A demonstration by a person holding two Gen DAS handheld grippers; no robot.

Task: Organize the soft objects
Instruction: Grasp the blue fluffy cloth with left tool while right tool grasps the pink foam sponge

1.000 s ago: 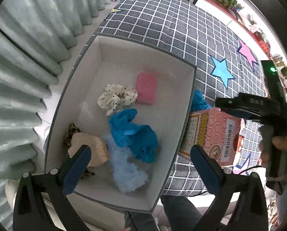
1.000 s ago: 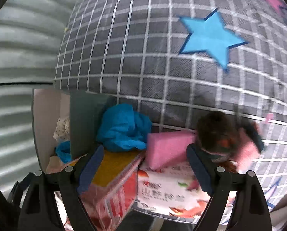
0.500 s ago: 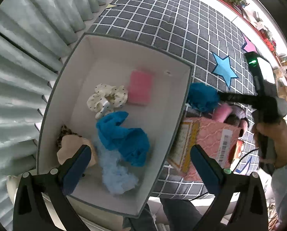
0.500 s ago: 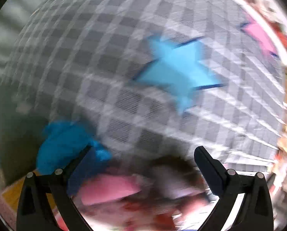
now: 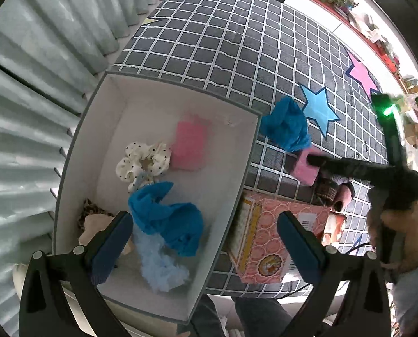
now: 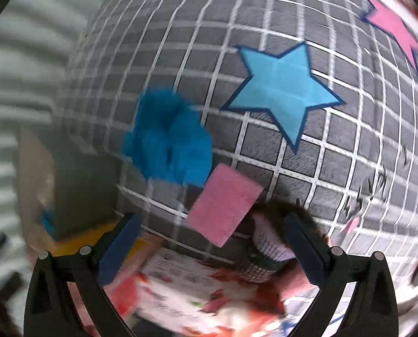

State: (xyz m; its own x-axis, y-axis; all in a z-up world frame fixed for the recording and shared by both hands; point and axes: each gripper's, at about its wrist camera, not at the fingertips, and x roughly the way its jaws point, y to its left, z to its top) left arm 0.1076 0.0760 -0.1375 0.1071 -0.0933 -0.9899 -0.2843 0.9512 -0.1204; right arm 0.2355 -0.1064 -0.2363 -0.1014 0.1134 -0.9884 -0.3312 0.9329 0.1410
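A white storage box stands at the mat's left edge and holds a pink sponge, a dotted white scrunchie, a blue cloth, a pale blue fluffy piece and a beige item. My left gripper hovers open over the box's near end. Outside the box lie a blue cloth, a pink sponge and a dark knitted item. My right gripper is open just in front of the sponge; it also shows in the left wrist view.
A pink patterned carton lies beside the box's right wall, in front of the loose items. The grey checked mat carries a blue star and a pink star. Corrugated curtains stand at the left.
My right gripper swung back and now faces the pink sponge and blue cloth from higher up. My left gripper rose slightly above the box. Nothing was grasped.
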